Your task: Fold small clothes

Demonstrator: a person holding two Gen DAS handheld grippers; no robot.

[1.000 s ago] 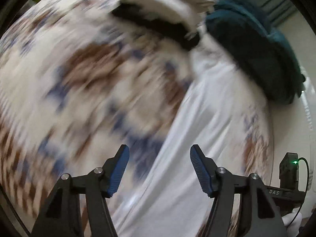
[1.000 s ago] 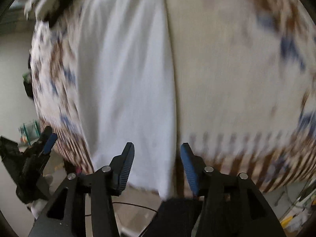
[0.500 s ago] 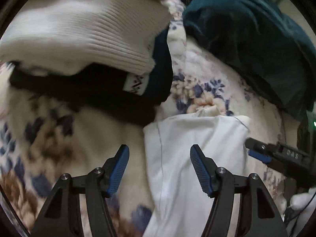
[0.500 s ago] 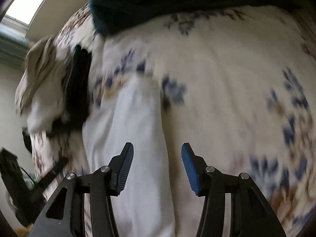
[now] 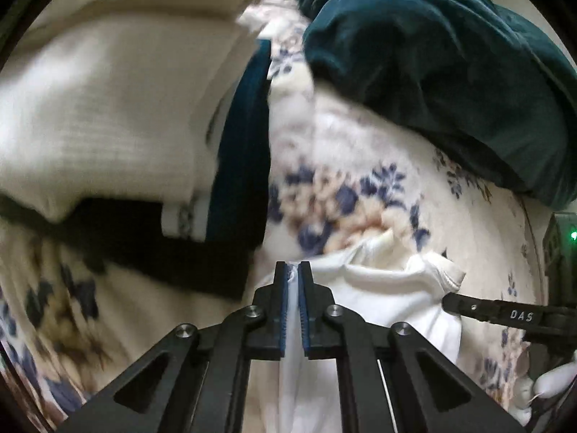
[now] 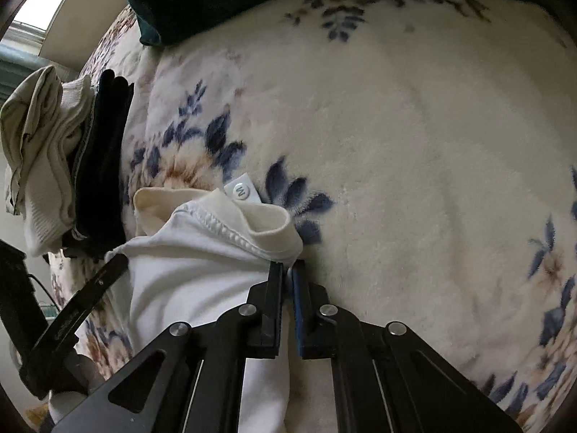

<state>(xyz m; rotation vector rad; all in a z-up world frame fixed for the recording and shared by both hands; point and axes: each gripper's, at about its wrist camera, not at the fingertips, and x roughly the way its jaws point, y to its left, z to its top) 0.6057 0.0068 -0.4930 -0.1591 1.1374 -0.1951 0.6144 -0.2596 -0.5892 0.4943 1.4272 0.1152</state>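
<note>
A white garment (image 5: 378,288) lies on the floral blanket (image 5: 346,198), its cream collar band (image 6: 252,216) bunched at the far end beside a size tag (image 6: 241,191). My left gripper (image 5: 293,270) has its jaws closing, and the pads pinch the garment's far left corner. My right gripper (image 6: 287,267) also has its jaws closing, pinching the white garment (image 6: 187,267) at the far right corner under the collar. Each wrist view shows the other gripper: the right gripper (image 5: 449,303) at the right edge, the left gripper (image 6: 119,259) at the lower left.
A stack of clothes lies just left of the garment: a cream ribbed knit (image 5: 108,108), a black piece (image 5: 151,238), a teal piece (image 5: 245,151). A dark teal bundle (image 5: 432,54) lies beyond. In the right wrist view the floral blanket (image 6: 432,144) spreads to the right.
Both grippers swept along the white garment to its far end. They stood open half a second ago; now each has shut on a corner, and the collar edge has bunched up.
</note>
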